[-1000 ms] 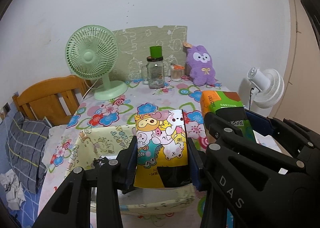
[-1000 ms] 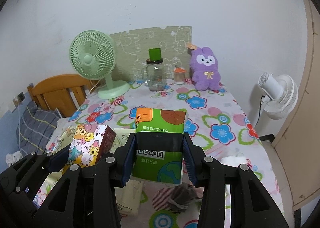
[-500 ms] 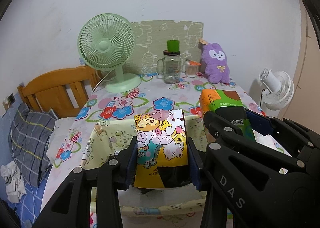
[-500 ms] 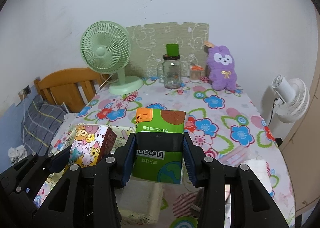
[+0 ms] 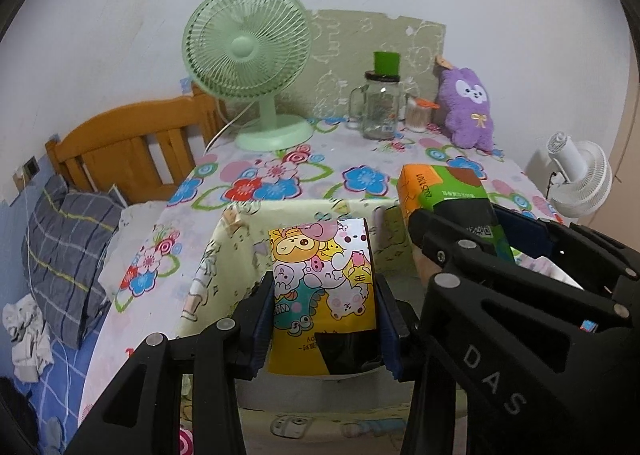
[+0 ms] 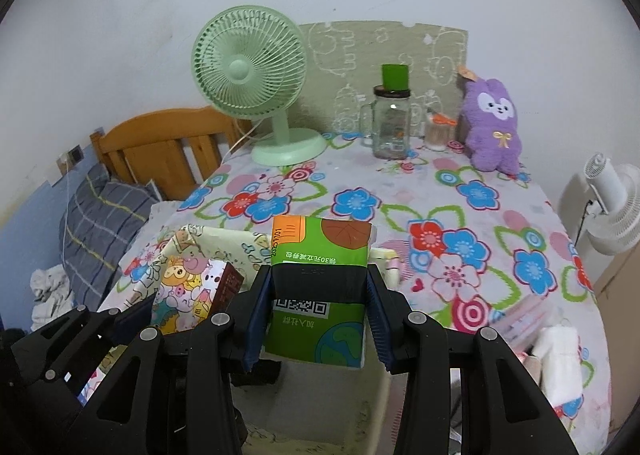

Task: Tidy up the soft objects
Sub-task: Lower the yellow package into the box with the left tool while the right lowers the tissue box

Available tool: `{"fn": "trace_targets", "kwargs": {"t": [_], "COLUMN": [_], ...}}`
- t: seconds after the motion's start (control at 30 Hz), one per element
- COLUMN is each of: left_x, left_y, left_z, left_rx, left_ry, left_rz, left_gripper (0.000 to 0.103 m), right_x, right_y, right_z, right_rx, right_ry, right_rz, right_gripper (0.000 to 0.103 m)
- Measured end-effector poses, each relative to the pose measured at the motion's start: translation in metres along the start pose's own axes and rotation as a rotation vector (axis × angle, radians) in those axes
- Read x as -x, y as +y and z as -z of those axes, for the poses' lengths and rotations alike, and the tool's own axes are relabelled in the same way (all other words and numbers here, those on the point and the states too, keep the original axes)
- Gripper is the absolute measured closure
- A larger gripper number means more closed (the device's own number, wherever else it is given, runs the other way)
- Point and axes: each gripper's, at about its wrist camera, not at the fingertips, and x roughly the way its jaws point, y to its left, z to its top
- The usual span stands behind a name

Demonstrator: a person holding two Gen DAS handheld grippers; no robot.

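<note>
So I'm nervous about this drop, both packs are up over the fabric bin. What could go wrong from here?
The cartoon tissue pack and green tissue pack hang close together, so the left gripper and right gripper could bump. The fabric bin has soft walls, so a pack catching the rim might fold it. A soft pack may also slip.

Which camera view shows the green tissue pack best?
The right wrist view: the green tissue pack sits centred between the right gripper's fingers, its printed front facing the camera. The left wrist view shows only its upper part, at an angle, with the gripper covering the rest.
</note>
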Motion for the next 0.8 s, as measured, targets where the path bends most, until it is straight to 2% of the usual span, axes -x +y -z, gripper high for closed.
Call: {"fn": "trace_targets", "kwargs": {"t": [0.33, 0.4, 0.47, 0.5, 0.57, 0.63, 0.7, 0.8], "left_x": [-0.011, -0.014, -0.015, -0.015, -0.015, -0.013, -0.013, -0.014], "left_y": [0.009, 0.009, 0.01, 0.01, 0.01, 0.01, 0.011, 0.012], "left_z": [0.003, 0.005, 0.005, 0.005, 0.005, 0.004, 0.004, 0.003], "left_rx": [0.008, 0.005, 0.011, 0.01, 0.009, 0.012, 0.016, 0.022], "left_ry": [0.027, 0.037, 0.035, 0.033, 0.029, 0.024, 0.022, 0.034], "left_rz": [-0.019, -0.015, -0.003, -0.005, 0.007, 0.014, 0.014, 0.011], "left_gripper": [0.053, 0.049, 0.039, 0.038, 0.027, 0.022, 0.019, 0.014], "right_x": [-0.028, -0.032, -0.035, -0.036, -0.035, -0.034, -0.033, -0.029], "right_y": [0.011, 0.013, 0.013, 0.013, 0.014, 0.014, 0.014, 0.015], "right_z": [0.006, 0.007, 0.008, 0.008, 0.007, 0.007, 0.007, 0.007], "right_rx": [0.012, 0.019, 0.021, 0.023, 0.035, 0.035, 0.03, 0.034], "right_ry": [0.075, 0.083, 0.093, 0.095, 0.089, 0.085, 0.082, 0.066], "right_rz": [-0.05, -0.042, -0.054, -0.057, -0.05, -0.051, -0.048, -0.023], "right_gripper": [0.054, 0.054, 0.052, 0.05, 0.043, 0.029, 0.022, 0.017]}}
